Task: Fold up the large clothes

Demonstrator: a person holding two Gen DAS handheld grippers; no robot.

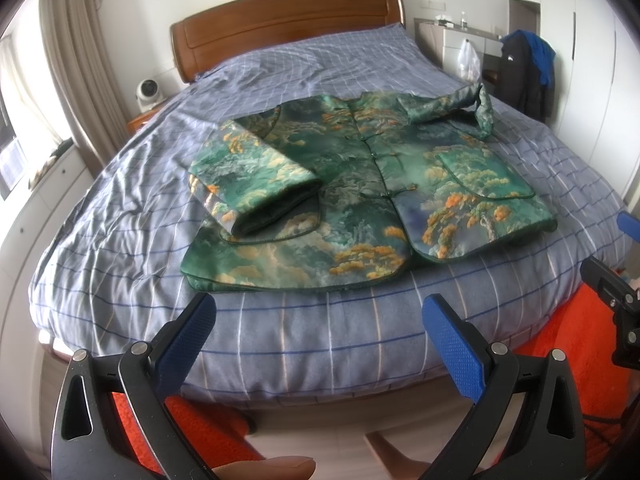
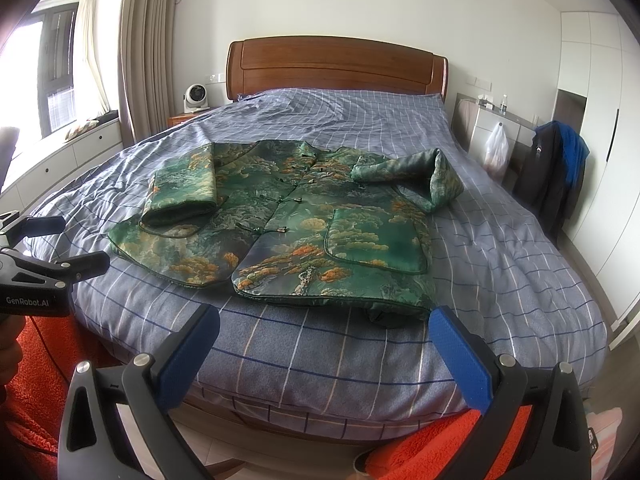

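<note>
Left wrist view: my left jaws [image 1: 318, 328] were spread wide and held nothing, poised off the foot of the bed [image 1: 120, 208], short of the jacket [image 1: 360, 184].
Right wrist view: my right jaws [image 2: 324, 340] were likewise wide apart and empty, at the foot of the bed, with the jacket's near hem just beyond them.
Jacket: a green padded jacket with an orange tree pattern lay face up in the middle of the bed, front fastened, hem towards me, collar towards the headboard [image 2: 336, 64].
Left sleeve: this sleeve [image 1: 252, 176] lay folded inward across the jacket's left front, its cuff opening pointing towards the hem.
Right sleeve: this sleeve [image 2: 416, 176] was only half brought in; it bent back on itself near the shoulder and stood up in a bulky loop at the jacket's right edge, not flat on the body.
Done so far: I judged the jacket laid out and one sleeve folded, so the work looked early to middling.
Left to do: the right sleeve needed flattening across the front, and then the body needed folding, hem up towards the collar, as I read it.
Handling: the padding looked thick and springy, so I expected folds to lift unless pressed down.
Other things: a dark coat [image 2: 548, 168] hung at the right of the room, and a small white fan [image 2: 196, 98] stood beside the headboard.
</note>
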